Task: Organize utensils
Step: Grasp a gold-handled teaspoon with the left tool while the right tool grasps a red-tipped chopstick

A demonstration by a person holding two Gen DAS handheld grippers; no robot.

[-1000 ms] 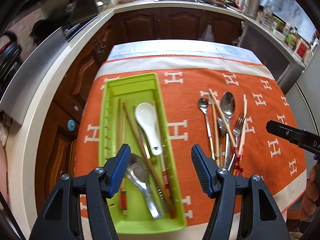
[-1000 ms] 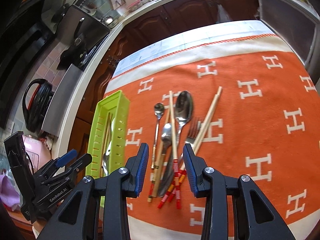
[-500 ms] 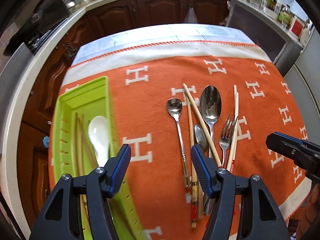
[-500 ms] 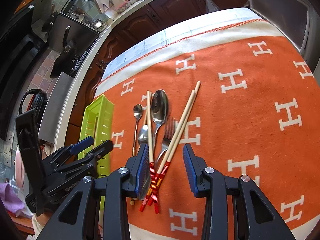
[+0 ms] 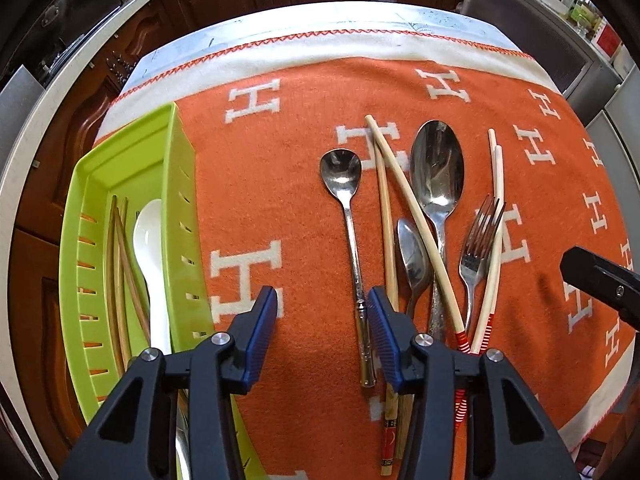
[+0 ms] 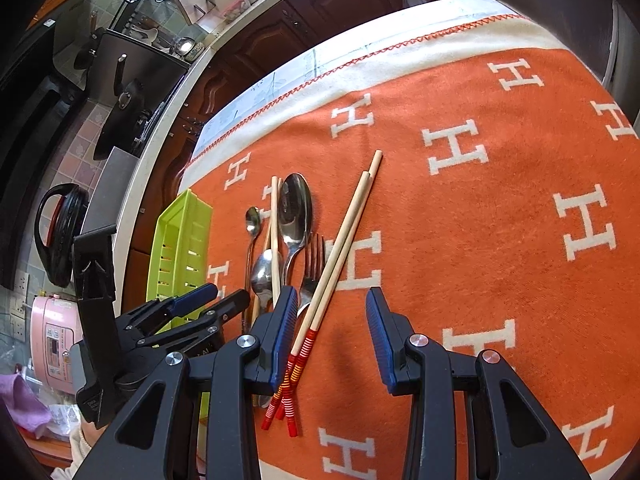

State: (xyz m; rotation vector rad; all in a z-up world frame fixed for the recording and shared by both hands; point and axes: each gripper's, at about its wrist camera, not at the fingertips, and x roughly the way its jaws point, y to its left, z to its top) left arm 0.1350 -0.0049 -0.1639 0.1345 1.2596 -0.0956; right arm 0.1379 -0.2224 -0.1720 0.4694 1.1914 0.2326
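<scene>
Left wrist view: left gripper (image 5: 322, 334) jaws closing around teaspoon (image 5: 352, 240) handle, pads not yet touching; bowl points away, right of tray (image 5: 132, 168).

Right wrist view: right gripper (image 6: 332, 338) part open, empty, over chopsticks (image 6: 336, 264); tips point away, right of tray.

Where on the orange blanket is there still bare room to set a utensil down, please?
Bare cloth lies between the green tray and the small spoon, and a wide stretch right of the red-banded chopsticks. The far white border is bare too. It is crowded mid-cloth, where spoons, fork and chopsticks overlap.
</scene>
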